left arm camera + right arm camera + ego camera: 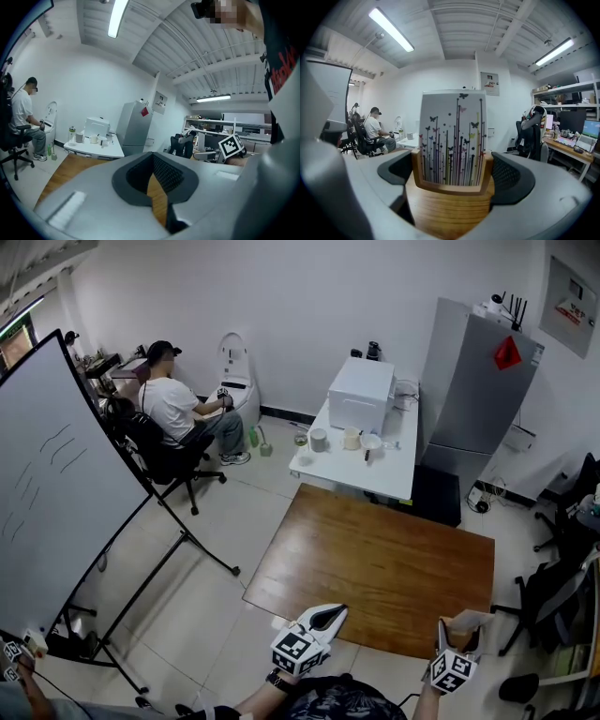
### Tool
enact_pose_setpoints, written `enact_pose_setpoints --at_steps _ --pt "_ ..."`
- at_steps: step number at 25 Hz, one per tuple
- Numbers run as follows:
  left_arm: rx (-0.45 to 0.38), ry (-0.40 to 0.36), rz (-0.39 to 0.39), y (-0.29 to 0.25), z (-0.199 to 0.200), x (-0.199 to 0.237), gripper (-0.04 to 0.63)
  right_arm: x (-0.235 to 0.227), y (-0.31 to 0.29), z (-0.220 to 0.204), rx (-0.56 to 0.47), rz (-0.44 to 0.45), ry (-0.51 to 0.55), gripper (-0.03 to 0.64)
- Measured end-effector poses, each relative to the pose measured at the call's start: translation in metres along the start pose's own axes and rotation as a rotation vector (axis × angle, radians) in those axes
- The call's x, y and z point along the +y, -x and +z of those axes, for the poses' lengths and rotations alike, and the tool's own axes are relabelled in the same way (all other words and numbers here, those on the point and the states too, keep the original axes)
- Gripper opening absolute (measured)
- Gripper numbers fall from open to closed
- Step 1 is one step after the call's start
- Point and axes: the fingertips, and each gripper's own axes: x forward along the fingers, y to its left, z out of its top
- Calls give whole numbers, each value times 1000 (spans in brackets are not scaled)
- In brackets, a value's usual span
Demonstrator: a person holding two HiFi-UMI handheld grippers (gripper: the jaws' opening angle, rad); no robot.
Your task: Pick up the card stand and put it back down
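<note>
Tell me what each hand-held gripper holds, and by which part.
The right hand-held gripper clamps the card stand by its sides; the left hand-held gripper holds nothing.

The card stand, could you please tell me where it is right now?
The card stand sits between the right gripper's jaws, holding an upright butterfly-print card; in the head view that is lower right, at the wooden table's near edge.

White walls (309, 296) and a pale tiled floor (216, 521) surround my wooden table (375, 568). A whiteboard (56, 493) stands left, and a grey cabinet (473, 390), perhaps a fridge, stands beyond.
</note>
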Motion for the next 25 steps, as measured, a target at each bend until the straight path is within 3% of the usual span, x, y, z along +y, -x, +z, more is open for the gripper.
enact_pose_setpoints --at_steps 3,5,9,12,15,20,25 --pt "-15 4 32 10 4 14 -3 18 -8 3 -6 38 12 508" --pt "-23 13 67 22 5 27 -3 48 -23 -2 1 108 39 508" --pt "-29 44 128 54 -1 49 -3 142 -67 -27 16 280 109 508" --pt "-25 70 201 84 -11 72 -3 220 -116 -59 36 357 165 508" --pt "0 108 300 124 -27 95 -3 287 -164 -99 87 424 158 508" --pt "43 146 489 199 -63 145 -3 376 -237 -154 143 475 183 508" --pt "44 199 624 249 -81 168 -3 421 -289 -192 244 475 235 508"
